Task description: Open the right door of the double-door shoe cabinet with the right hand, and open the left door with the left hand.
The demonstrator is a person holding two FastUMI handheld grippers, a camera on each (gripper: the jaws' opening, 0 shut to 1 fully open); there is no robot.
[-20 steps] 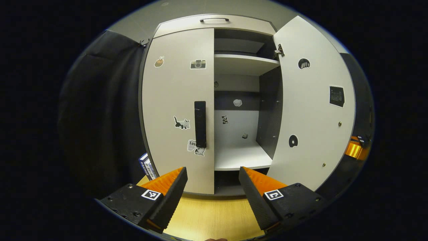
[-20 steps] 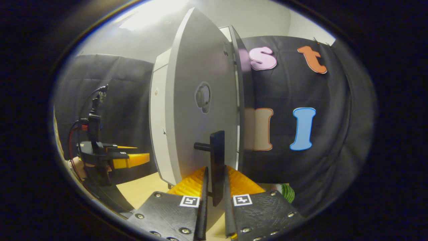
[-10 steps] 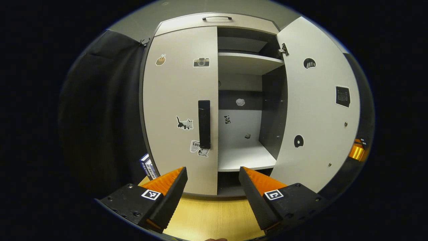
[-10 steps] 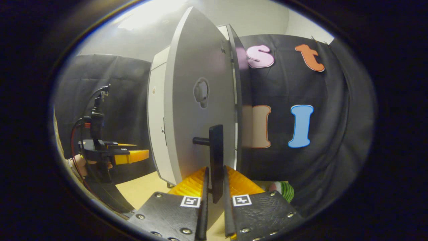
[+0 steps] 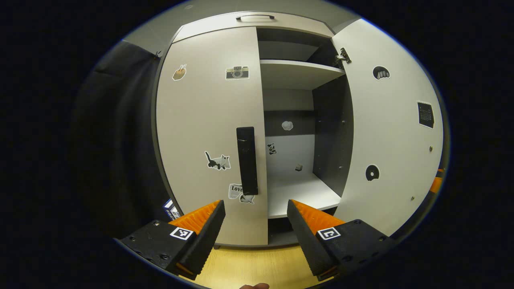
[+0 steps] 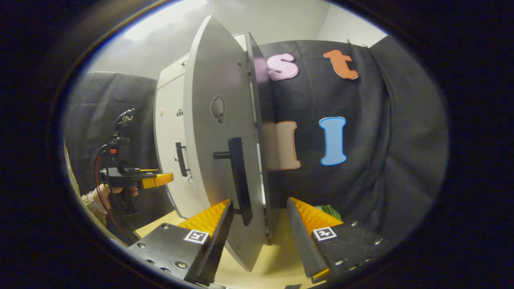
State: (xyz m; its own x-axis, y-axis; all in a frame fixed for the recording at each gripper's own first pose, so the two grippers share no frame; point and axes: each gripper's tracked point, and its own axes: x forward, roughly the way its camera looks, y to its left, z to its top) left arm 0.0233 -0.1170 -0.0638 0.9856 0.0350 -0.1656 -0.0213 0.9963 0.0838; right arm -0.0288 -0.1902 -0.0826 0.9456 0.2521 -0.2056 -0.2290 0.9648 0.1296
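While the left gripper (image 5: 255, 218) hangs in front of the shoe cabinet (image 5: 257, 24) in the left gripper view, its fingers stand wide apart with nothing between them. Above them the left door (image 5: 209, 132) sits closed, its dark upright handle (image 5: 247, 160) near its inner edge and small stickers scattered over its face. Beside it the right door (image 5: 389, 128) stands swung open, showing pale shelves (image 5: 299, 190) and a dark inner wall. Wooden bench (image 5: 253, 267) shows below the fingers.

Seen from the right gripper view, the right gripper (image 6: 257, 218) has its fingers spread apart, the open right door's (image 6: 213, 152) edge and its dark handle (image 6: 239, 176) between them but touching neither. Farther off at the left, a hand (image 6: 102, 194) holds the left gripper (image 6: 154, 180) near the cabinet's front, just before the left door's handle (image 6: 180, 158).
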